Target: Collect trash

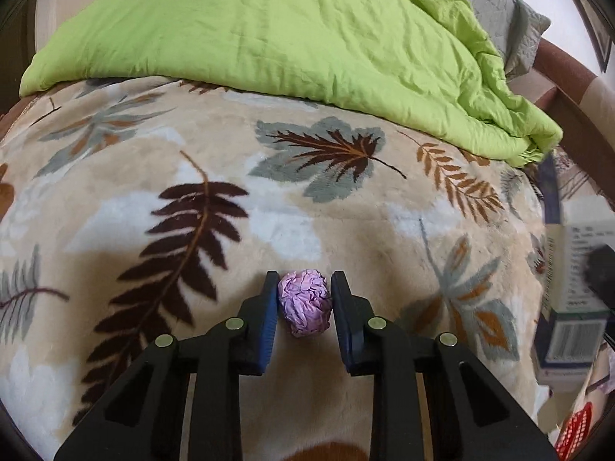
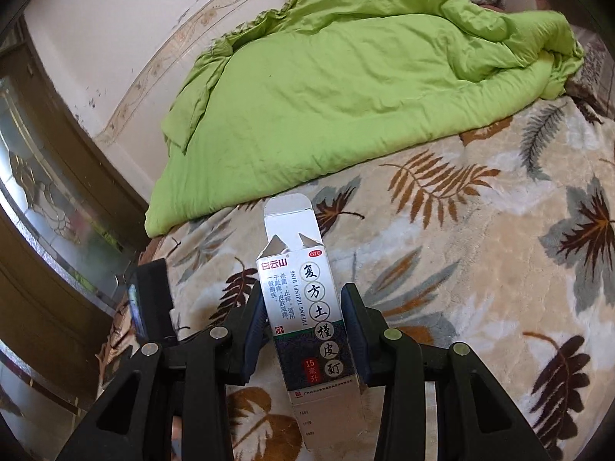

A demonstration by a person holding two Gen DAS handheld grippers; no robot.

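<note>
The left hand-held gripper (image 1: 304,288) straddles a purple paper ball (image 1: 305,303) on the bed (image 1: 346,230), contact unclear. The right hand-held gripper (image 2: 303,296) clenches a box (image 2: 307,307), its lower end hidden.
</note>
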